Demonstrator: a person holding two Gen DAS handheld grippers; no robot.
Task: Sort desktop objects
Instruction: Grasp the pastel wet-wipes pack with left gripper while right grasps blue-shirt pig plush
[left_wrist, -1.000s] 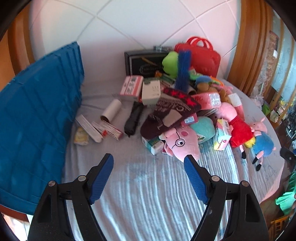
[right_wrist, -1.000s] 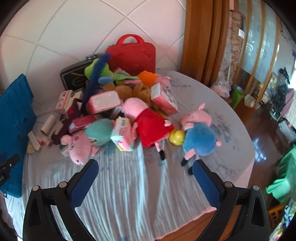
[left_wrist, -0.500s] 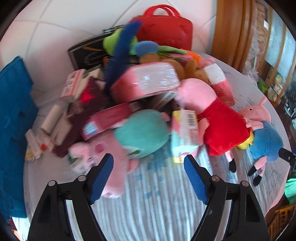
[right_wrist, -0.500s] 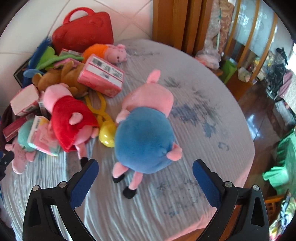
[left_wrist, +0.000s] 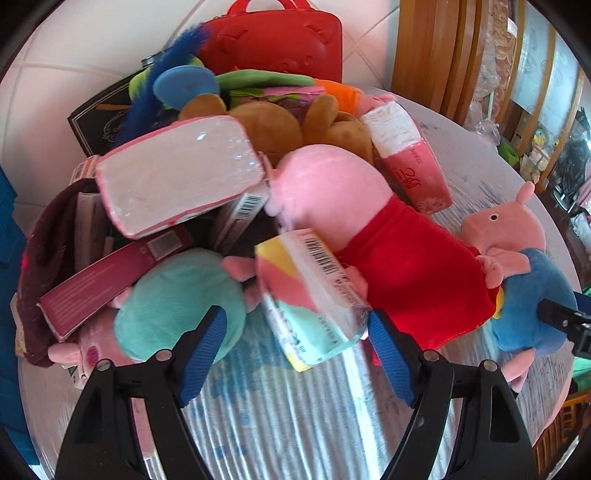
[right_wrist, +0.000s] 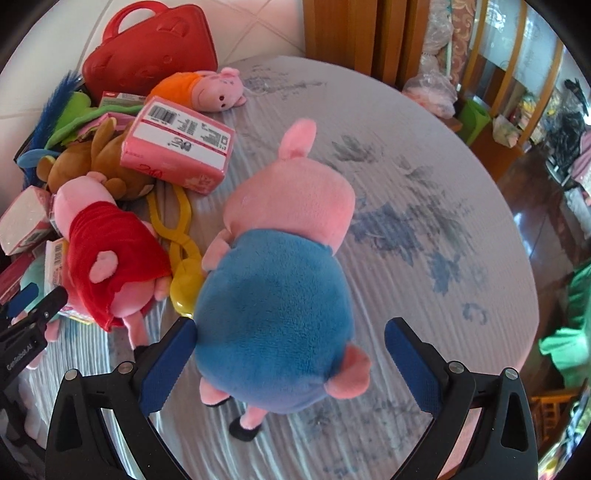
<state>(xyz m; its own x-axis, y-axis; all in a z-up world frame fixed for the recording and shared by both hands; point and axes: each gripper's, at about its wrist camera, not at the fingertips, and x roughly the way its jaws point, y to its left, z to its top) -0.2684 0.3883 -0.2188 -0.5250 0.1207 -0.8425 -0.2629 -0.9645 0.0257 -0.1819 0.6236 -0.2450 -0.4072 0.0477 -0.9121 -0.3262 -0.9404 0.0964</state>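
Observation:
A pile of toys and boxes lies on a round table (right_wrist: 424, 229). My left gripper (left_wrist: 297, 354) is open, its jaws on either side of a small pastel tissue pack (left_wrist: 310, 295) that leans on a red-dressed pig plush (left_wrist: 369, 229). A teal-bodied plush (left_wrist: 177, 299) lies by the left finger. My right gripper (right_wrist: 291, 365) is open around a blue-bodied pig plush (right_wrist: 273, 317), which also shows in the left wrist view (left_wrist: 528, 295). Its left pad touches the plush's side; the right pad stands apart.
A red case (left_wrist: 273, 40) stands at the back by the wall. Pink tissue boxes (right_wrist: 177, 144), a brown bear (left_wrist: 273, 129), a yellow plastic toy (right_wrist: 181, 258) and an orange-dressed pig plush (right_wrist: 199, 88) crowd the pile. A blue crate edge (left_wrist: 7, 206) is far left. Wooden door frame (right_wrist: 347, 29) stands behind.
Both grippers have moved forward and down. The left has closed in on the tissue pack; the right has come over the blue pig plush, which now sits between its fingers.

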